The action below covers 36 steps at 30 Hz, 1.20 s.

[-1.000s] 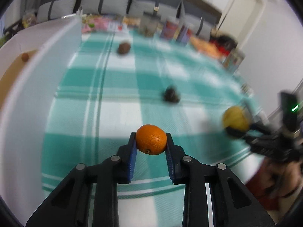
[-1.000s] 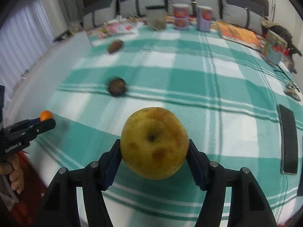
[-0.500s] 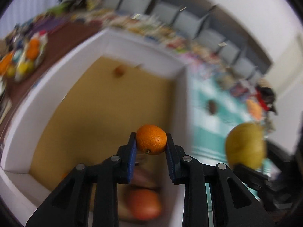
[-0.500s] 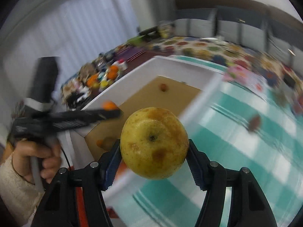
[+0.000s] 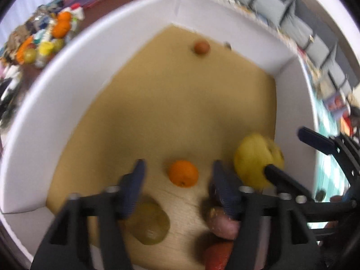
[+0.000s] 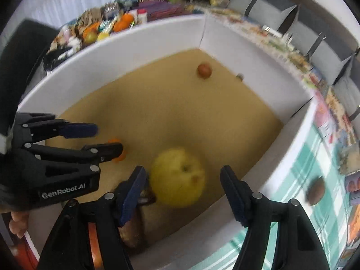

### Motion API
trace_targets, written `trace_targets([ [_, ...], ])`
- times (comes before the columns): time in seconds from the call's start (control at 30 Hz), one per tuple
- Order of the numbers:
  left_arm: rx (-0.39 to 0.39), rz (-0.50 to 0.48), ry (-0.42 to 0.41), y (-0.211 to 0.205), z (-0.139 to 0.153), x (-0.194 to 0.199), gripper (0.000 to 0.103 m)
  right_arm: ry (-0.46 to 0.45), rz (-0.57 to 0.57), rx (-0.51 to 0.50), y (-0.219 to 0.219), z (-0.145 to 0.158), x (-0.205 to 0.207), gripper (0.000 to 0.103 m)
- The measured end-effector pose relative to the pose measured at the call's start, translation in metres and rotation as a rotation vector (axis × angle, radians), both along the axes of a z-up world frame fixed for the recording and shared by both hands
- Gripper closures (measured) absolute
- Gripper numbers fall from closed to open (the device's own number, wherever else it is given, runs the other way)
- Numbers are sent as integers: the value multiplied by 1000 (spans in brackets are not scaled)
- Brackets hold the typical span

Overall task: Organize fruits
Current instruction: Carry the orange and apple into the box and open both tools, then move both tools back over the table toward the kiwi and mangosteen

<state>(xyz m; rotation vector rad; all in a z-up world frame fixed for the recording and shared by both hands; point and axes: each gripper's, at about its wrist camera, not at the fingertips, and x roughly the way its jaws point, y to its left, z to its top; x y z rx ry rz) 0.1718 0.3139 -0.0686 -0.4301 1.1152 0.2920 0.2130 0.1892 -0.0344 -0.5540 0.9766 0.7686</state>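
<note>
Green fruit (image 5: 148,223), left view only

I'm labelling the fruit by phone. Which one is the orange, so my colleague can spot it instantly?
Look into the big white-walled box with the tan floor. Between the open fingers of the left hand-held gripper sits the orange: small, round, bright orange, far smaller than the yellow pear to its right.

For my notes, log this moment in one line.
left gripper: open | right gripper: open | small orange, big yellow pear: released over white-walled box

Matt cardboard box (image 5: 51,117), dimpled orange (image 5: 183,173)
</note>
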Motion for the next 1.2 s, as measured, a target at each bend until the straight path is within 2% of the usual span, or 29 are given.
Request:
trace_targets([
  [0.13, 46, 22, -119, -4, 40, -18, 31, -69, -86, 163, -42, 55, 6, 27],
  [0.27, 89, -13, -269, -38, 86, -42, 24, -124, -170, 284, -102, 98, -1, 10],
  [0.37, 82, -84, -363, -80, 110, -56, 23, -146, -245, 321, -159, 104, -15, 5],
  [0.5, 48, -246, -431, -159, 115, -73, 19, -173, -365, 301, -244, 75, -43, 5],
  [0.63, 0, -417, -386, -244, 81, -82, 18, -160, -537, 261, -341, 20, -84, 5],
  [0.73, -14, -483, -289, -292, 26, -78, 18, -123, -676, 169, -404, -33, -115, 5],
  [0.83, 50, -529, -223, -322, -23, -67, 18, -108, -754, 164, -437, -58, -134, 5],
  [0.93, 116, -535, -215, -332, -40, -67, 18, -95, -768, 174, -447, -63, -135, 5],
  [1.03, 166, -515, -217, -331, -51, -63, 18, -125, -738, 166, -445, -63, -131, 5],
  [1.13, 192, -487, -194, -324, -62, -59, 18, -130, -722, 149, -434, -73, -128, 5],
  [1.2, 213, -487, -207, -323, -64, -58, 16, -117, -720, 134, -431, -84, -130, 5],
])
